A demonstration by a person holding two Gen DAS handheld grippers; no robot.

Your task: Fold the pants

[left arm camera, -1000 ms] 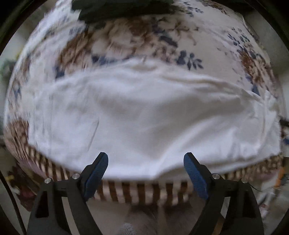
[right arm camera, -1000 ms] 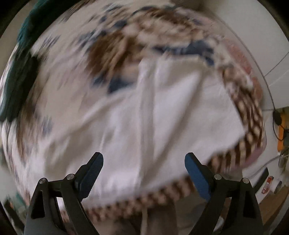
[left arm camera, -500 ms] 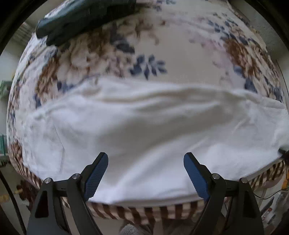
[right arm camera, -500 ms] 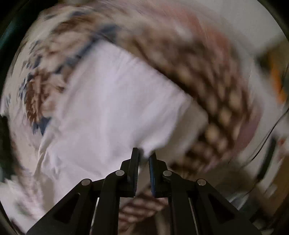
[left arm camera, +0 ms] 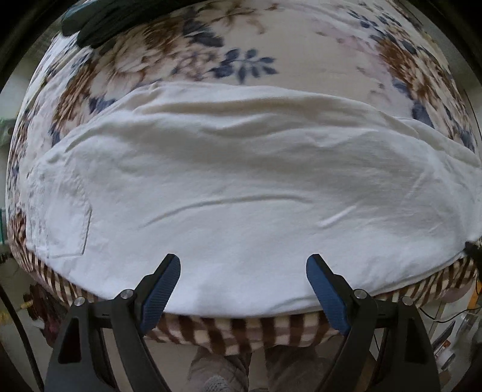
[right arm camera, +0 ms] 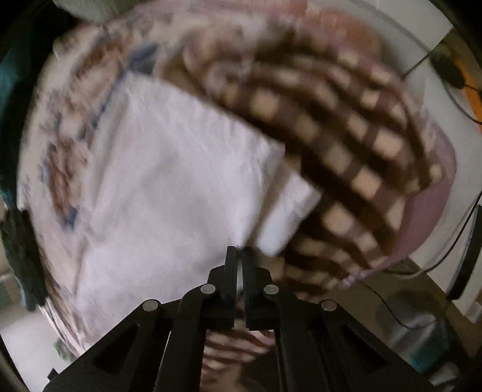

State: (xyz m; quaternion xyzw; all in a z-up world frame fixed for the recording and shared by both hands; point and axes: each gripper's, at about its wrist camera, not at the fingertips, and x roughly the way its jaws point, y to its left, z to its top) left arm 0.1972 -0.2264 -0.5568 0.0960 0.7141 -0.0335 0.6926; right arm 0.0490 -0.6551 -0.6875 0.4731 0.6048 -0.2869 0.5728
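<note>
Floral bedspread [left arm camera: 316, 60] under white pants [left arm camera: 241, 181], soft, limp, light; right gripper [right arm camera: 237, 253] pinches their hem corner, left gripper [left arm camera: 242, 271] spread wide, empty; grab hems.

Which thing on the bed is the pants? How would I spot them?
Find the bed's flowery blanket with brown and blue blossoms. Spread flat across its near edge lie the white pants, just ahead of the open left gripper. They are the only plain white cloth there, with a stitched pocket at the left end, unlike the dark garment further back.

Both wrist views look closely down at white pants [left arm camera: 241, 187] from the bed edge.
</note>
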